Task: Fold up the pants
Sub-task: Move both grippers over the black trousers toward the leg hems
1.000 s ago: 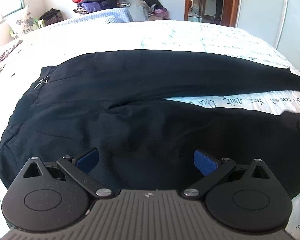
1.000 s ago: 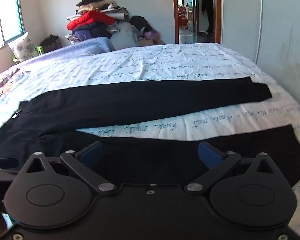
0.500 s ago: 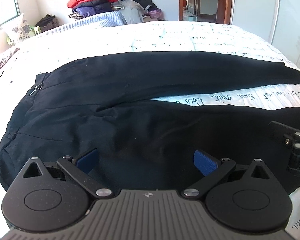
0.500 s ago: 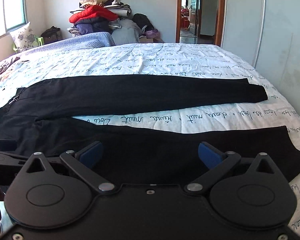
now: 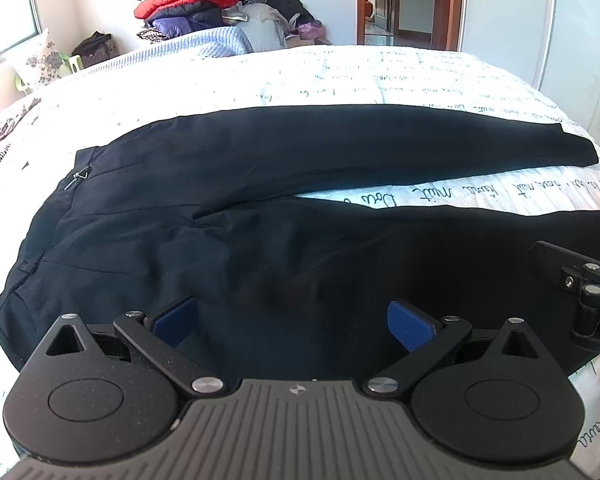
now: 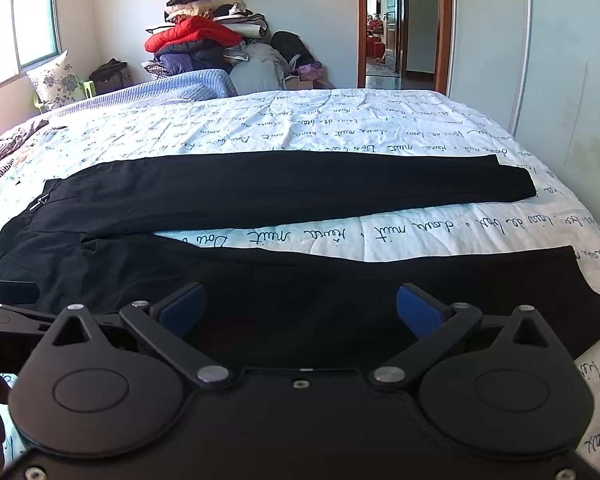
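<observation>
Black pants lie flat on the bed, waist at the left, both legs spread apart and pointing right; they also show in the right wrist view. My left gripper is open and empty, hovering over the near leg close to the crotch. My right gripper is open and empty over the near leg further right, short of its hem. The right gripper shows at the right edge of the left wrist view, and the left gripper at the left edge of the right wrist view.
The bed has a white sheet with script print. A pile of clothes and a floral pillow stand at the far end. An open doorway and a white wardrobe are at the right.
Both grippers have pulled back and risen a little, so more of the pants and room shows. The right gripper has come further into the left wrist view. The pants have not moved.
</observation>
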